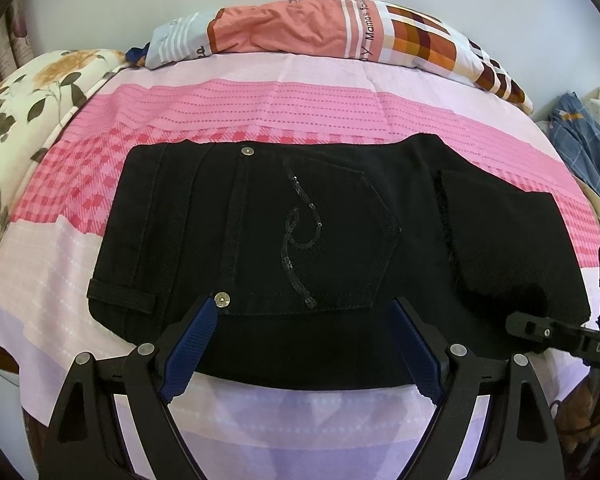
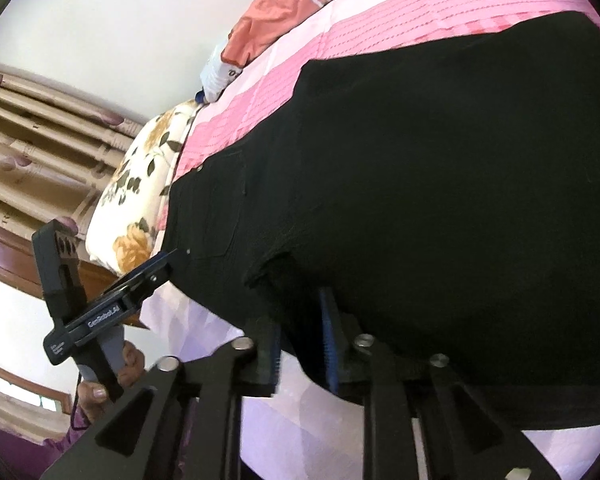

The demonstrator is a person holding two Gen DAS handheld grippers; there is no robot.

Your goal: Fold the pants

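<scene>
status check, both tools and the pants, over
Left tool open, hovering over folded black pants. Right tool slightly apart at the pants' near edge, grip unclear. Nothing in the way.

Right tongs (image 2: 300, 344) part-open at near edge of black pants (image 2: 440, 200).

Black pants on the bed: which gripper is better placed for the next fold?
Probably the right. The right gripper sits at the near edge of the pants, fabric between its slightly parted jaws. The left gripper hangs wide open, gripping nothing.
</scene>
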